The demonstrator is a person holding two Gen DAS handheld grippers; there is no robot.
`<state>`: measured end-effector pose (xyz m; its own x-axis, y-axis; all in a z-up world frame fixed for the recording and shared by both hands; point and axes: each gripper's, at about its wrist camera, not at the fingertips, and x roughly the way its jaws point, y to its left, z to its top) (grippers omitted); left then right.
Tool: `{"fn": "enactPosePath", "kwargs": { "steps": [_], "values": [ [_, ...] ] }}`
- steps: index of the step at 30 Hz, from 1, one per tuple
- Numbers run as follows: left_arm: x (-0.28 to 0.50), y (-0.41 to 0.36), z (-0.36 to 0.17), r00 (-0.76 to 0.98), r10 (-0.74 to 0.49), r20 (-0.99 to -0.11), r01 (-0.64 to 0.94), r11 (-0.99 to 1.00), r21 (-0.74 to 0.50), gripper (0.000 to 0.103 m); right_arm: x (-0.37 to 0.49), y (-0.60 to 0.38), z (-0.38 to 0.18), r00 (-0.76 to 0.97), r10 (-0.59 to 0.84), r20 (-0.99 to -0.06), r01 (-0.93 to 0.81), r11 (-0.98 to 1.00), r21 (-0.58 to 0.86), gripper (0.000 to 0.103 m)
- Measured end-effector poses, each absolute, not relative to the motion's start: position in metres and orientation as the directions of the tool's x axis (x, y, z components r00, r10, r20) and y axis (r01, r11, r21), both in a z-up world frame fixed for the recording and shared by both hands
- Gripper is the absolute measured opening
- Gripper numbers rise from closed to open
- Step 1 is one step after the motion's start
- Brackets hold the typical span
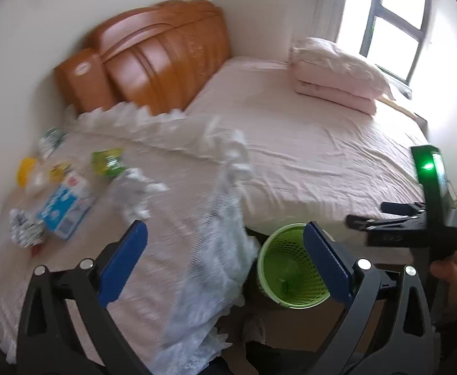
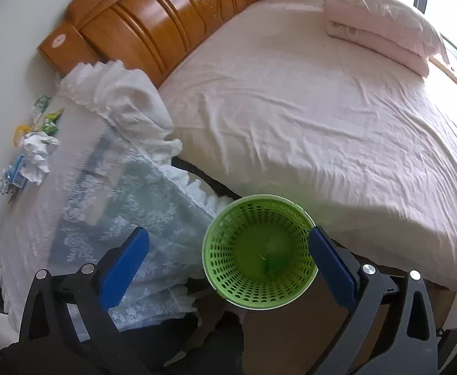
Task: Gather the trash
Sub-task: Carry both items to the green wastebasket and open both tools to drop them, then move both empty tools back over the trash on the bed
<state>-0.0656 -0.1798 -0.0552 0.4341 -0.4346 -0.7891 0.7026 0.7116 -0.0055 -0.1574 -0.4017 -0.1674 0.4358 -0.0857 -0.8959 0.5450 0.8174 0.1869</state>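
Observation:
Trash lies on a small table under a white lace cloth (image 1: 172, 206): a crumpled white tissue (image 1: 131, 193), a blue and white carton (image 1: 64, 209), a green wrapper (image 1: 108, 161), a yellow piece (image 1: 26, 170) and a crumpled foil wrapper (image 1: 25, 228). The same pile shows small at the left in the right wrist view, with the tissue (image 2: 37, 153) on top. A green mesh wastebasket (image 2: 259, 251) stands on the floor between table and bed. My left gripper (image 1: 225, 250) is open and empty above the table's near edge. My right gripper (image 2: 228, 259) is open and empty over the basket.
A bed with a pink sheet (image 2: 306, 109) and a wooden headboard (image 2: 153, 25) fills the right and back. Folded pink bedding and a pillow (image 2: 381, 22) lie at its far corner by a window (image 1: 394, 28). The right gripper's body (image 1: 428, 215) shows at the right of the left wrist view.

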Motion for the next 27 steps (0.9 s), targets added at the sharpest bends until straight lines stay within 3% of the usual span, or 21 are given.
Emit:
{"fn": "enactPosePath", "kwargs": {
  "steps": [16, 27],
  "values": [
    [-0.023, -0.084, -0.056, 0.502, -0.372, -0.78, 0.552, 0.833, -0.042, 0.095, -0.111, -0.329, -0.121, 0.497, -0.097, -0.862, 0.452, 0.877, 0.161, 0.101],
    [-0.007, -0.004, -0.064, 0.562, -0.242, -0.791, 0.406, 0.914, 0.008, 0.095, -0.046, -0.255, -0.127, 0.501, 0.041, -0.864, 0.252, 0.949, 0.192, 0.101]
  ]
}}
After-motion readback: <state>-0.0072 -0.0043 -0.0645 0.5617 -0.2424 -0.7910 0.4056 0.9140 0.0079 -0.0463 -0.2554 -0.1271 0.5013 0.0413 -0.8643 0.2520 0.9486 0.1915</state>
